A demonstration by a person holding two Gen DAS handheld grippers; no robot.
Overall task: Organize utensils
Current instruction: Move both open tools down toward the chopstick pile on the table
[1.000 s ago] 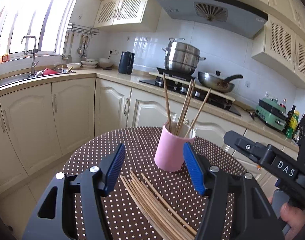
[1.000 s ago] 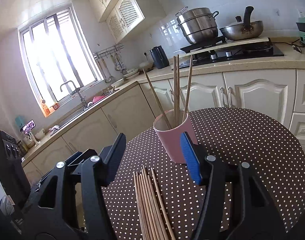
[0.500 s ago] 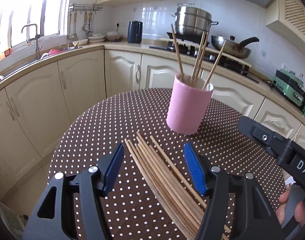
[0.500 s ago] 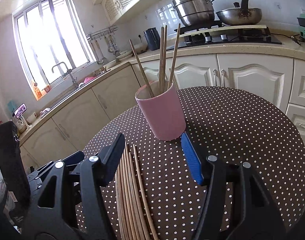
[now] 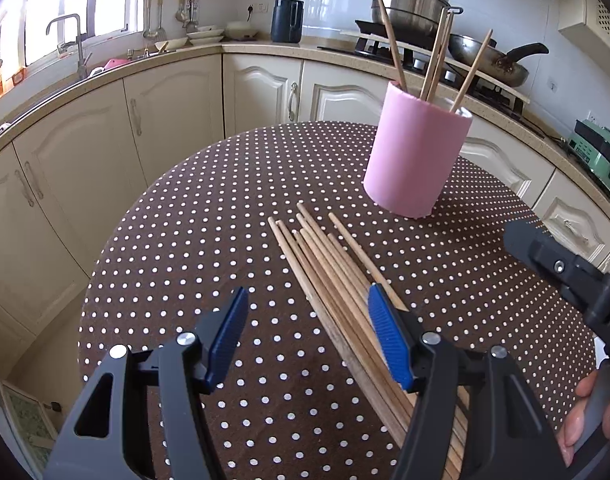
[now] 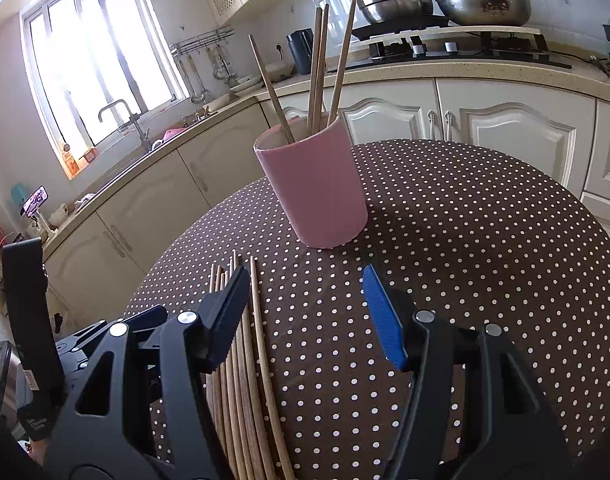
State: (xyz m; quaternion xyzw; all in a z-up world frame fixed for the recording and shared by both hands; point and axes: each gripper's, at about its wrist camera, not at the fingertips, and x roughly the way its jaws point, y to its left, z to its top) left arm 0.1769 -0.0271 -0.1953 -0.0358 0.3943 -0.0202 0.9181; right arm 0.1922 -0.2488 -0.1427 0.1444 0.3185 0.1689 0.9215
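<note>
A bundle of loose wooden chopsticks point(image 5: 337, 292) lies flat on the round table point(image 5: 209, 232), which wears a brown cloth with white dots. Their tips point toward a pink cup point(image 5: 415, 156) that stands upright a little farther back, near but not touching them. Four more chopsticks point(image 5: 433, 60) stand in that cup, leaning apart against its rim (two of them close together). The left gripper point(image 5: 305, 336) hangs just over the near part of the bundle with its jaws apart and nothing pinched; its blue right-hand pad sits over the chopsticks, while the other pad is over bare cloth. The right gripper point(image 6: 305, 312) is also open and empty, with the bundle under its left-hand finger and the cloth showing in the gap. In the left wrist view the right gripper's black body and the fingers of a hand point(image 5: 585, 420) on its handle show at the right edge. Behind the table run cream cabinets point(image 5: 173, 120) and a stove with a steel pot point(image 5: 411, 0).
</note>
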